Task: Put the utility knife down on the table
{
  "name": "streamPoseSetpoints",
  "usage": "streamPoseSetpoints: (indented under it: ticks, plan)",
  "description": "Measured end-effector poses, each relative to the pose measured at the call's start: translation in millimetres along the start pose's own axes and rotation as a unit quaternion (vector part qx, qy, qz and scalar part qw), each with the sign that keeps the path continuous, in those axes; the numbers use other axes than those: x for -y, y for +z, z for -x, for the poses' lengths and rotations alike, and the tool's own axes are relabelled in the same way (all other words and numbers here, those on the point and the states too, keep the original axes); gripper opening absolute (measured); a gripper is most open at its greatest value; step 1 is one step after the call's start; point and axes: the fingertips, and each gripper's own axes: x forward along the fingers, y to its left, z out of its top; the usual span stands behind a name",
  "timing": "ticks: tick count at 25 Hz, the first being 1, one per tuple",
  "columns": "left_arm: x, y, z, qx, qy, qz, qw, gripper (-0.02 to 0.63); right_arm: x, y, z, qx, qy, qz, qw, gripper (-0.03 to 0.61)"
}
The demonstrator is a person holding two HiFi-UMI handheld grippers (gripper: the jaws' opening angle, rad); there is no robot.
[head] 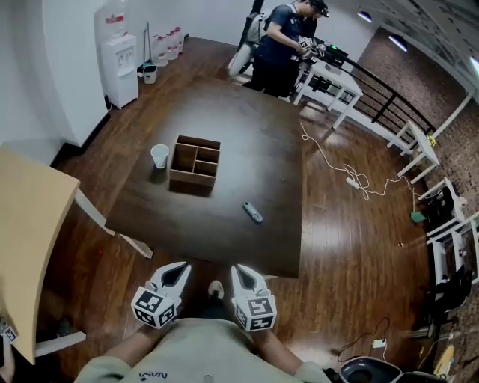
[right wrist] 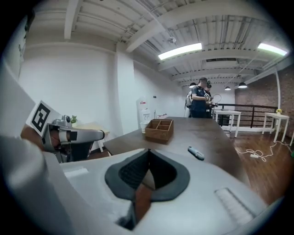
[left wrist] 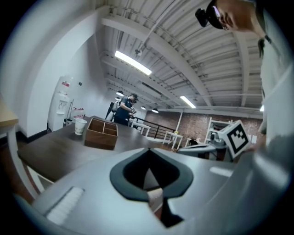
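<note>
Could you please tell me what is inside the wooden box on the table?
The wooden box has three compartments, and nothing shows in them from the head view. Its near wall covers a strip of the floor, so something small there cannot be ruled out.

readable text: none | water dispenser (head: pixel 120 63): red label (head: pixel 114 19) on its bottle, print too small to read | shirt (head: pixel 196 348): white lettering (head: pixel 153 375) near bottom edge, illegible

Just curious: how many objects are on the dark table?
3: a paper cup at the left, a wooden box beside it, a utility knife toward the near right. Nothing seems hidden.
</note>
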Motion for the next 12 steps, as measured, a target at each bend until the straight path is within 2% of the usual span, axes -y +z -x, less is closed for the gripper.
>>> streamPoseSetpoints:
  ticks: [6,12]
  plan:
    - [49.2,18.0,84.1,0.014,-0.061,-0.026,0.9977,0.002,-71.4,6.9,69.9,0.029,-0.038,-0.015,0.999,0.002]
    - [97.6,21.8,144.0,0.019,-0.129,-0.046,0.9904,0.002,-121.6,15.0,130.1,0.035,-0.066,-0.007,0.997,0.002]
